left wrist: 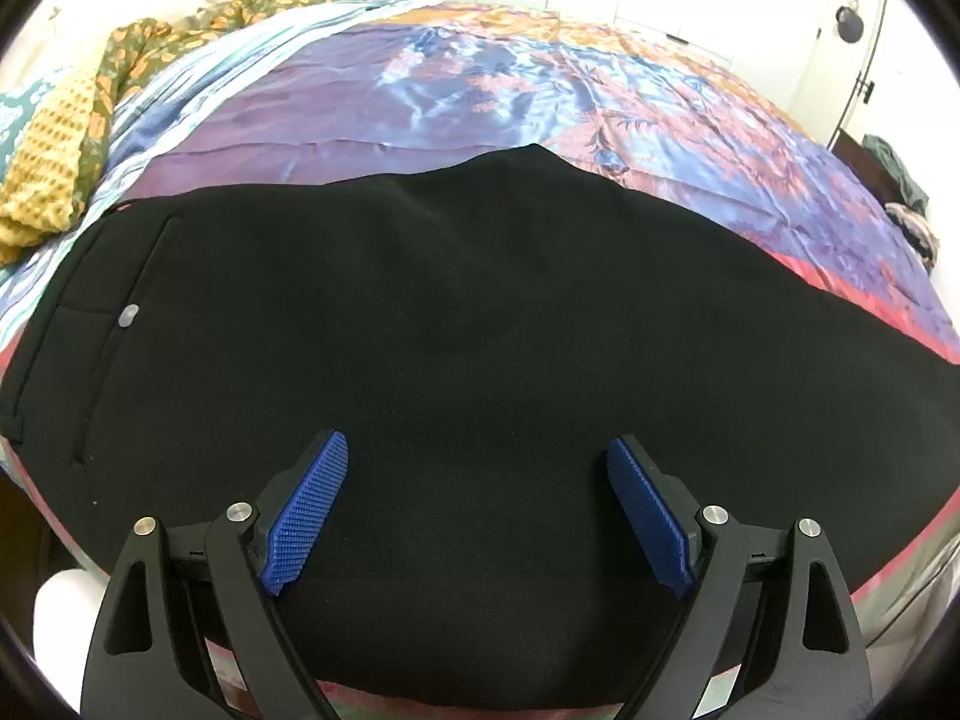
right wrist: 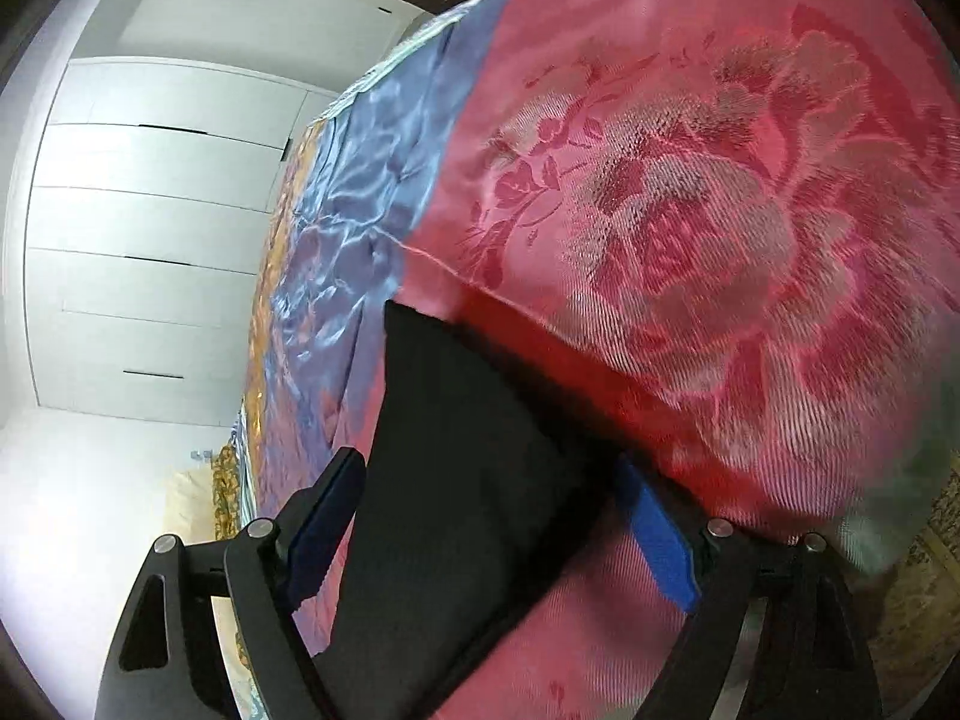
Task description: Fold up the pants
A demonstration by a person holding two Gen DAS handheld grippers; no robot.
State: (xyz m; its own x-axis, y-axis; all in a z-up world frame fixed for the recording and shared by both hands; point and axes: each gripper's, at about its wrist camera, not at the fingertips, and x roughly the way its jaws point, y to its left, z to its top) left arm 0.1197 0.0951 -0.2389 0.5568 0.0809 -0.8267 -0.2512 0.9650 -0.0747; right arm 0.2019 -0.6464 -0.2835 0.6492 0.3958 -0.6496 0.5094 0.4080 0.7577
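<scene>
Apparently, through the left wrist camera I saw my left tool (left wrist: 477,501) spread wide and gripping nothing, poised over the black pants (left wrist: 480,330); they lay flat across the satin bedspread (left wrist: 480,84), a yellow knit blanket (left wrist: 48,150) bunched far left; through the right wrist camera my right tool (right wrist: 489,513) was spread too, a pant end (right wrist: 456,480) between its blue pads (right wrist: 657,540), though I couldn't tell whether they touched it.

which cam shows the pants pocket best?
Left wrist. The black pants lie spread across the bedspread, with the pocket seam and its small grey button visible at left. The right wrist shows only a narrow, blurred end of the pants; no pocket.
</scene>
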